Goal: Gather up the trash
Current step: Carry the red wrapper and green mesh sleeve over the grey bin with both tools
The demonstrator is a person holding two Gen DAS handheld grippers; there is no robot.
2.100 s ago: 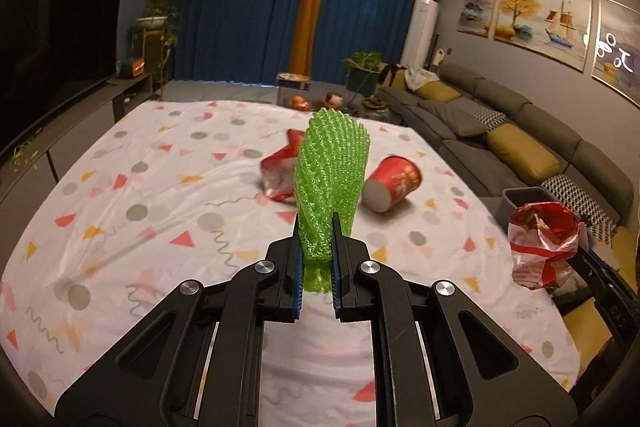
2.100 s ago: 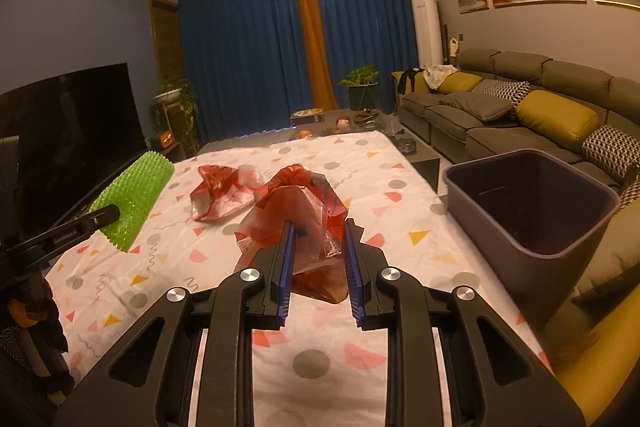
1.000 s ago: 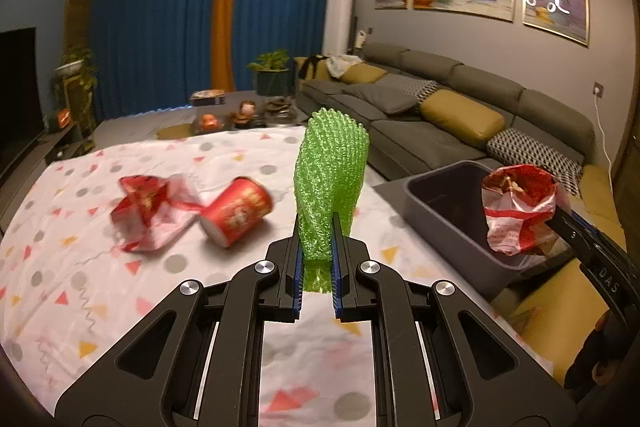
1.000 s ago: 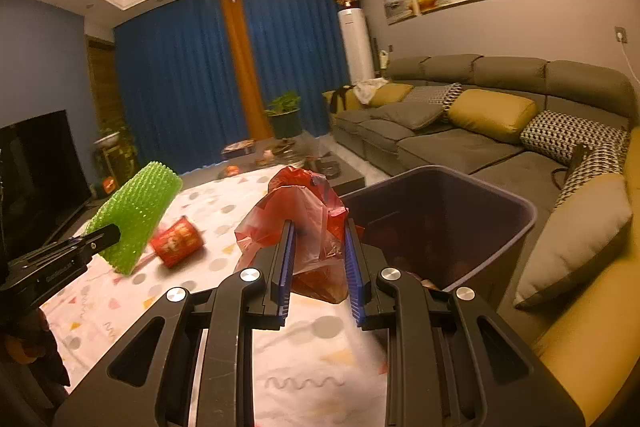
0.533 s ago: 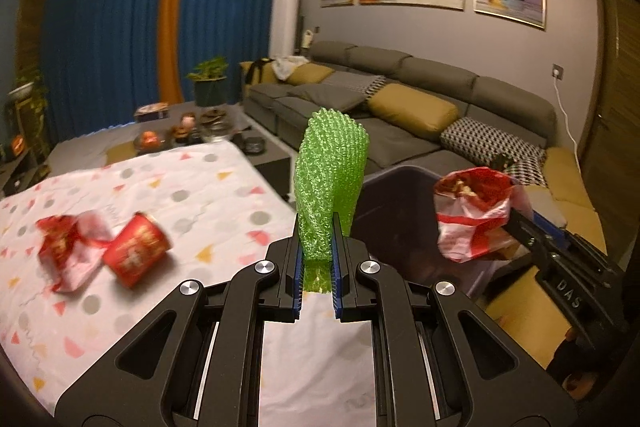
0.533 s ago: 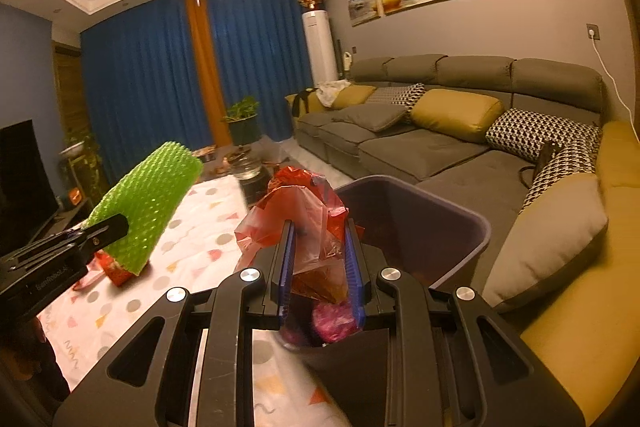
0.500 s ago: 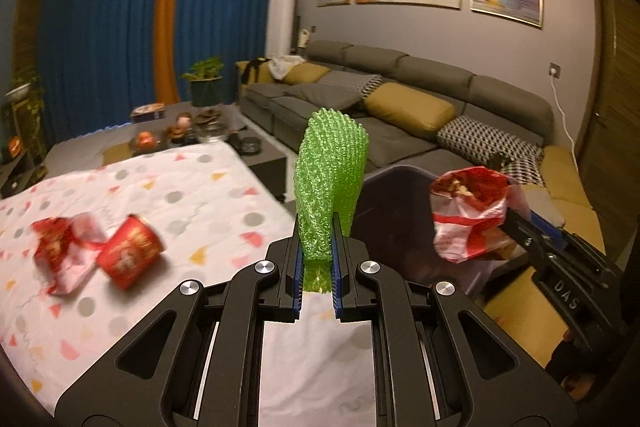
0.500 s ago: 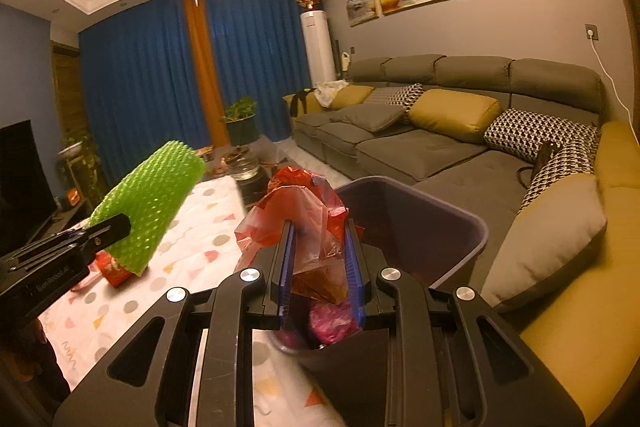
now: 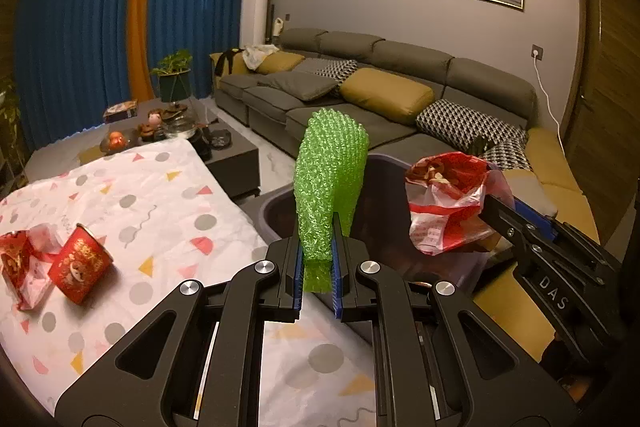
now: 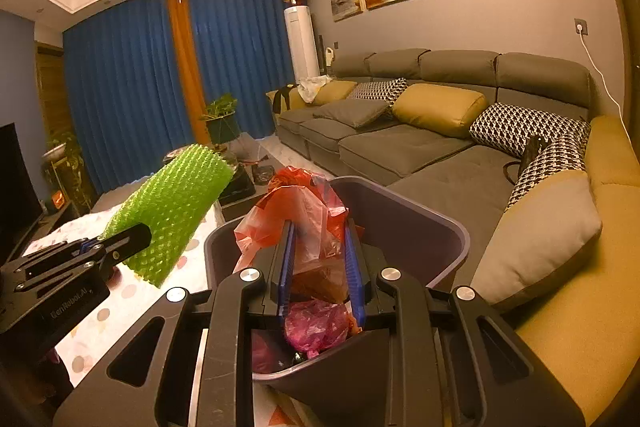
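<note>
Green foam netting (image 9: pixel 329 183) stands upright, pinched between the closed fingers of the left gripper (image 9: pixel 317 269), just beside the near rim of the grey bin (image 10: pixel 448 223). The right gripper (image 10: pixel 320 267) clamps a crumpled red plastic bag (image 10: pixel 304 219) over the bin's opening. A red cup (image 9: pixel 79 264) and a red wrapper (image 9: pixel 22 263) lie on the patterned tablecloth (image 9: pixel 168 203).

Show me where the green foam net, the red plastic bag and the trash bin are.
green foam net (image 9: pixel 330 179), left wrist view, middle of its mesh body.
red plastic bag (image 10: pixel 308 219), right wrist view, crumpled middle above the fingers.
trash bin (image 10: pixel 416 223), right wrist view, inner far wall.
</note>
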